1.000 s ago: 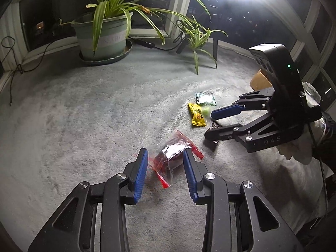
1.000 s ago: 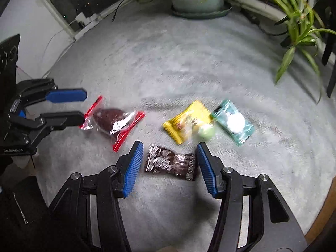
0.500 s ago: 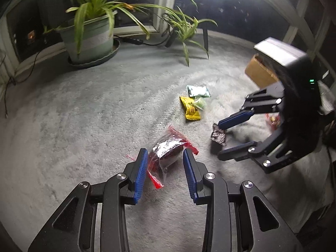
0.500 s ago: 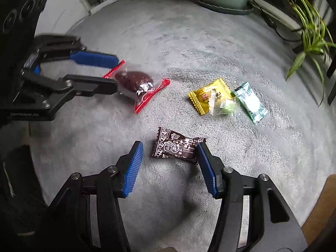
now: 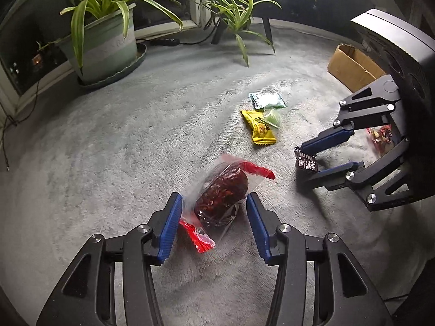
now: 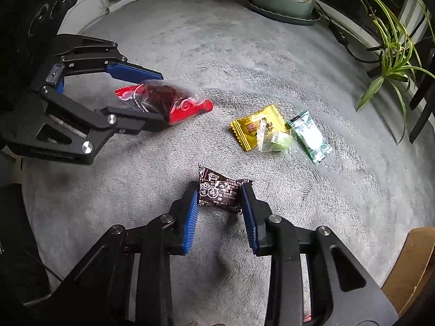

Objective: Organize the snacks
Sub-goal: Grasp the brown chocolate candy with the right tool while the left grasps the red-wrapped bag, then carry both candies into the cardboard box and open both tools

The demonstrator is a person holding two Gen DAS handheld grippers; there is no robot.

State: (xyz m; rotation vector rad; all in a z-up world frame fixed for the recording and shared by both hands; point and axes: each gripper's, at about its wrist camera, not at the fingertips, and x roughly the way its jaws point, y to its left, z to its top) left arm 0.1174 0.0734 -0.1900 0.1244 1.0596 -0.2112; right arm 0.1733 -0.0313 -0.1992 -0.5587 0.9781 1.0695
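Right gripper pinches the light, crinkly dark-brown printed candy wrapper mid-body, while the left gripper, jaws apart, straddles the slippery clear red-ended snack pouch.

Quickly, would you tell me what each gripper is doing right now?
Left gripper: open around the red-ended snack bag.
Right gripper: shut on the brown candy packet.

Black angular claw linkages, silver screws, ribbed blue pads.
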